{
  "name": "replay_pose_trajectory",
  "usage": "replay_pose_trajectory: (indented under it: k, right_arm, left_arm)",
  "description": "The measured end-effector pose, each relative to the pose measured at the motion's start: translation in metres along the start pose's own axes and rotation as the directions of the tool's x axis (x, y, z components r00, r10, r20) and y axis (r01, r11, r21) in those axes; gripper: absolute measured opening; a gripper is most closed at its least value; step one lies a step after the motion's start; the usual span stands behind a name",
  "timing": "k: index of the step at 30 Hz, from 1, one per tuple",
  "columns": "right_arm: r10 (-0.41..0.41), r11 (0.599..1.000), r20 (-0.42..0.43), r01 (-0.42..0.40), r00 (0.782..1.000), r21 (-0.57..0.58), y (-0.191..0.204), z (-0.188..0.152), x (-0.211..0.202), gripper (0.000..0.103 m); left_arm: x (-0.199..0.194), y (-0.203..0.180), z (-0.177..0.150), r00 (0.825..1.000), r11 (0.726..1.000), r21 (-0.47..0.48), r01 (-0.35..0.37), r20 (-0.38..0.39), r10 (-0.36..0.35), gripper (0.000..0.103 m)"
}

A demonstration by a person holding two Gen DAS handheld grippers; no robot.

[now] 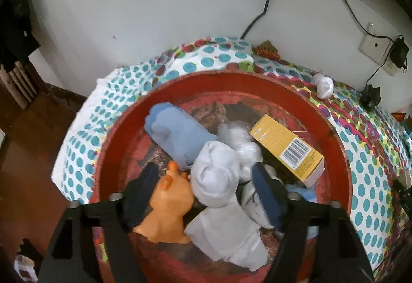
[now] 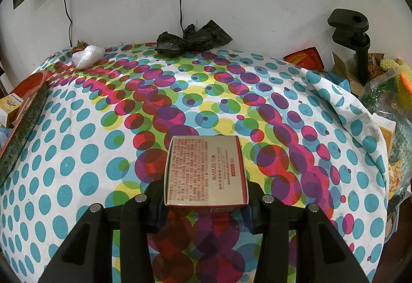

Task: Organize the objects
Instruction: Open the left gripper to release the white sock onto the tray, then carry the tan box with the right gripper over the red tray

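We find the left gripper (image 1: pixel 206 195) spread wide over the red basin (image 1: pixel 332 133), pads clear of the orange toy (image 1: pixel 167 208) and white socks (image 1: pixel 216 180) lying between them. The right gripper (image 2: pixel 203 203) clamps a box (image 2: pixel 206 169) above the dotted cloth (image 2: pixel 77 154).

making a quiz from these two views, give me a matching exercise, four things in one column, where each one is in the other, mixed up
Things:
1. orange toy figure
2. yellow box
3. printed MARUBI box
4. black plastic bag

Places:
A. on the dotted cloth, at the wall below the sockets
B. between the fingers of the right gripper
C. in the red basin, towards its right wall
D. in the red basin, beside the white socks, between the open fingers of the left gripper

Pairs: 1-D, 2-C, 3-B, 4-A
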State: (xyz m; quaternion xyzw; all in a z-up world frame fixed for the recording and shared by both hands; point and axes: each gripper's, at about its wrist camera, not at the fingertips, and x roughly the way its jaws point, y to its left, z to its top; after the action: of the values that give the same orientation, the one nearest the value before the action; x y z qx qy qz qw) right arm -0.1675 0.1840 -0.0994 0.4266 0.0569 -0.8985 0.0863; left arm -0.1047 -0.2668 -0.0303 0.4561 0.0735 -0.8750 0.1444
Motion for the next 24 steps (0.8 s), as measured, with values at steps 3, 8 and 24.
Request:
replay_pose_trajectory:
  k: [3,8,24]
  right_arm:
    - [-0.001,1.000,0.000,0.001,1.000,-0.001,0.001,0.000,0.000,0.046]
    - [-0.010,1.000,0.002,0.010,1.000,-0.011,0.001,0.000,0.000,0.046]
    - [-0.011,1.000,-0.013,0.011,1.000,0.023,0.001,0.001,0.001,0.045]
  left_arm:
    - [-0.014,0.001,-0.004,0.999,1.000,-0.006,-0.019,0.037,0.019,0.081]
    - [-0.034,0.001,-0.020,0.996,0.998,-0.048,-0.040,0.076,0.044,0.094]
    - [-0.049,-0.006,-0.076,0.995,0.997,-0.048,-0.068,0.064,0.071,0.103]
